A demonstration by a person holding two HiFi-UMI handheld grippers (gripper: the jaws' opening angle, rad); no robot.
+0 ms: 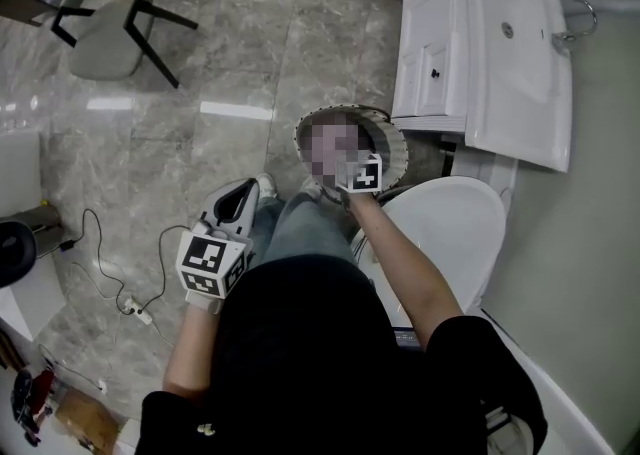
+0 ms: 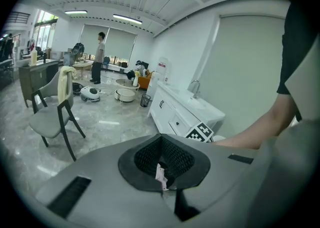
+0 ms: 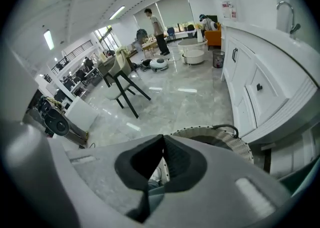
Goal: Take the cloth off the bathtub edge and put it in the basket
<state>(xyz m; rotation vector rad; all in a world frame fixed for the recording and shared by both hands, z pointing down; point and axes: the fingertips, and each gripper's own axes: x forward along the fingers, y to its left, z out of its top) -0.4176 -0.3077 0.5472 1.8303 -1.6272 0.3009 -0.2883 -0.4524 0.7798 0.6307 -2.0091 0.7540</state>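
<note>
My right claw [image 3: 162, 141] hangs over the woven basket [image 1: 399, 146], its jaws pressed together with nothing between them. The basket stands on the grey marble floor [image 1: 210, 133], at the foot of the white vanity cabinet [image 1: 432, 53] and just beside the white toilet [image 1: 450, 228]. In the right gripper view the basket's rim curves just beyond the closed jaws. Its inside is dark there and covered in the head view, so I cannot tell where the cloth is; no view shows it plainly.

My left claw [image 2: 161, 139] is at the lower left of the head view, pointing forward and down at the floor close to a white shoe [image 1: 265, 184]. Its jaws are together as well, with a pale sliver at their seam that I cannot identify.

A grey chair [image 1: 105, 48] stands well apart at the far left of the floor. A thin cable [image 1: 110, 273] trails over the floor on my left side.
</note>
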